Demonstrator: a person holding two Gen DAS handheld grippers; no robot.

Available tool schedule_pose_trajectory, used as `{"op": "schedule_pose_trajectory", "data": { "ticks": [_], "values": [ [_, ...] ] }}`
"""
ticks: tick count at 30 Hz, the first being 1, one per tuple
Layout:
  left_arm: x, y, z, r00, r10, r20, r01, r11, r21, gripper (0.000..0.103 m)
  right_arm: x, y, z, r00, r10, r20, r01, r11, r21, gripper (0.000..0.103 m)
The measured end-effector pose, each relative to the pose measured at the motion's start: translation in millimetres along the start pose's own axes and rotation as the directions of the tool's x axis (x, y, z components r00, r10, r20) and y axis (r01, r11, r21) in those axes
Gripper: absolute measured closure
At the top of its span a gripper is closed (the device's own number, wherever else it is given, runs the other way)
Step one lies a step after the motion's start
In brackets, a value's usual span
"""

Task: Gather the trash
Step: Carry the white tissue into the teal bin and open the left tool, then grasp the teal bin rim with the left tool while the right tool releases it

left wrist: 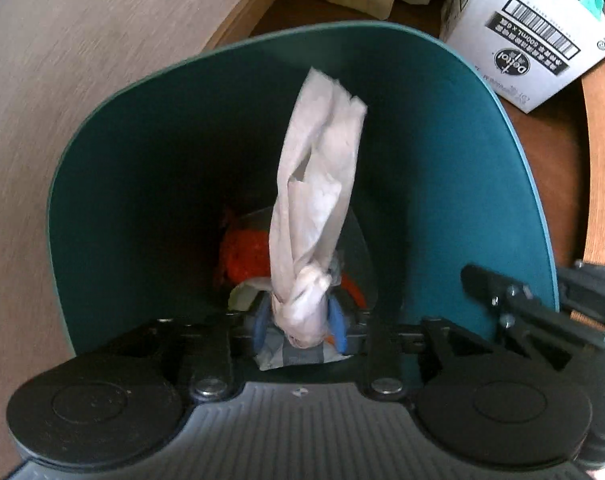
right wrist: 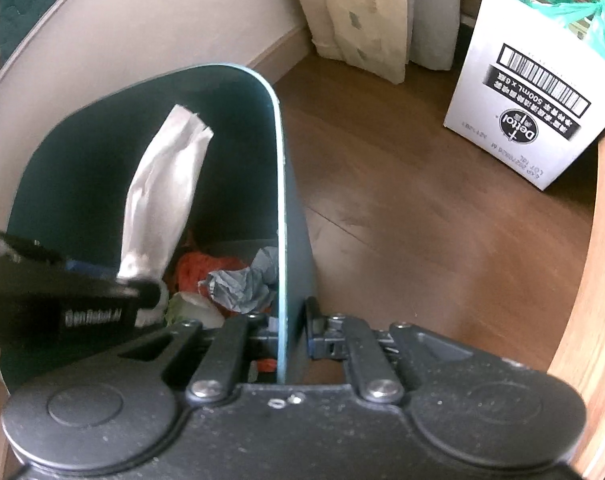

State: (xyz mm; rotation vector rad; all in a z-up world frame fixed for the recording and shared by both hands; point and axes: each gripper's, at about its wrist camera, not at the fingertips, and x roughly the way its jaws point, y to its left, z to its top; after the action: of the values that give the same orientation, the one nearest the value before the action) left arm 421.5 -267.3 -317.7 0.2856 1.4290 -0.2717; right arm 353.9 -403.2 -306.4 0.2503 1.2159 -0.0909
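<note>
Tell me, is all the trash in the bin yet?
Almost. Orange and grey scraps already lie in the teal bin. The left hand-held gripper has a white tissue between its blue pads over the bin; the right hand-held gripper clamps the rim. Left: the tissue must drop in.

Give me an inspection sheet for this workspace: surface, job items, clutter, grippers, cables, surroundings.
Surface: brown wood floor.
Job's things: teal bin holding orange and grey trash; twisted white tissue over its mouth.
Clutter: white Dettol box with green bag inside.
Grippers: left gripper above the bin, tissue between its blue pads; right gripper clamped on the bin rim.
Cables: nothing seen.
Surroundings: beige wall, curtain.
</note>
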Motion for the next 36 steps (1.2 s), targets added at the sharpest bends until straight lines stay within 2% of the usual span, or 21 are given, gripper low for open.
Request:
{"op": "schedule_pose_trajectory", "data": {
  "ticks": [1,3,6,9,11,14,15,18,19,21,23,25,28,29,31,33,34,36],
  "values": [
    [-2.2,1.3,0.4,1.000,-0.006,0.001,0.006,1.000,-0.005,0.044,0.1,0.7,0.2,1.000,-0.002,0.001,0.002,1.000,-0.004,0.096],
    [-10.8,6.3,-2.5,1.000,-0.006,0.026,0.007,1.000,-0.011,0.029,0.4,0.4,1.4,1.000,0.000,0.001,0.000,1.000,-0.002,0.096],
    [-23.0,12.8,-7.7,1.000,-0.003,0.027,0.004,1.000,-0.025,0.029,1.3,-2.0,2.9,1.000,0.006,-0.003,-0.006,1.000,0.008,0.095],
    [-48.3,10.5,-20.1,0.996,0.048,0.078,-0.049,0.999,0.010,0.029,1.6,-2.7,4.0,1.000,0.006,-0.005,-0.006,1.000,0.012,0.095],
    [-72.7,16.1,-31.6,0.986,0.088,0.143,-0.092,0.996,0.023,0.029,1.3,-2.8,3.7,1.000,0.005,-0.003,-0.005,1.000,0.015,0.095],
    [-98.9,34.2,-42.3,0.966,0.136,0.220,-0.132,0.991,-0.032,0.028,1.7,-0.5,2.8,1.000,-0.007,0.000,0.007,1.000,0.003,0.095],
    [-101.5,41.6,-44.0,0.962,0.144,0.230,-0.135,0.989,-0.054,0.025,1.8,1.1,2.1,1.000,-0.012,0.001,0.012,1.000,-0.007,0.095],
    [-87.0,55.8,-42.2,0.963,0.158,0.219,-0.148,0.987,-0.061,0.025,4.7,0.1,1.0,1.000,-0.001,-0.022,0.001,1.000,0.007,0.091],
    [-77.9,59.2,-39.5,0.966,0.151,0.210,-0.142,0.988,-0.060,0.025,5.7,-1.6,1.7,1.000,0.003,-0.029,-0.002,1.000,0.017,0.088],
    [-60.3,65.1,-34.2,0.973,0.132,0.191,-0.124,0.991,-0.053,0.025,6.1,-4.4,3.3,0.999,-0.015,-0.035,0.015,1.000,0.025,0.076],
    [-45.7,71.0,-30.9,0.974,0.118,0.193,-0.113,0.993,-0.037,0.025,-0.7,-5.4,4.9,0.999,-0.036,-0.016,0.037,0.999,0.029,0.057],
    [-30.4,76.7,-28.3,0.977,0.090,0.191,-0.088,0.996,-0.017,0.025,-12.4,-2.9,4.6,0.999,-0.033,0.015,0.033,0.999,0.009,0.054],
    [-9.0,83.7,-27.9,0.982,0.065,0.176,-0.067,0.998,0.006,0.026,-29.9,8.0,-3.7,0.997,-0.065,0.038,0.067,0.997,-0.047,0.043],
    [-3.0,85.5,-28.6,0.985,0.061,0.160,-0.063,0.998,0.009,0.028,-35.7,11.3,-6.9,0.996,-0.078,0.031,0.080,0.996,-0.050,0.043],
    [6.9,87.6,-29.4,0.992,0.049,0.113,-0.053,0.998,0.032,0.043,-49.6,15.7,-16.0,0.995,-0.101,0.004,0.101,0.995,-0.017,0.040],
    [14.4,86.1,-29.8,0.996,0.060,0.069,-0.065,0.996,0.066,0.052,-61.8,17.7,-25.9,0.993,-0.111,-0.040,0.113,0.992,0.053,0.040],
    [17.4,85.3,-30.5,0.997,0.068,0.048,-0.071,0.994,0.080,0.064,-68.1,18.9,-30.0,0.992,-0.109,-0.060,0.114,0.990,0.087,0.040],
    [23.2,83.0,-29.7,0.996,0.089,-0.004,-0.088,0.991,0.105,0.077,-78.5,21.9,-35.5,0.989,-0.120,-0.086,0.130,0.983,0.128,0.040]
  ]
}}
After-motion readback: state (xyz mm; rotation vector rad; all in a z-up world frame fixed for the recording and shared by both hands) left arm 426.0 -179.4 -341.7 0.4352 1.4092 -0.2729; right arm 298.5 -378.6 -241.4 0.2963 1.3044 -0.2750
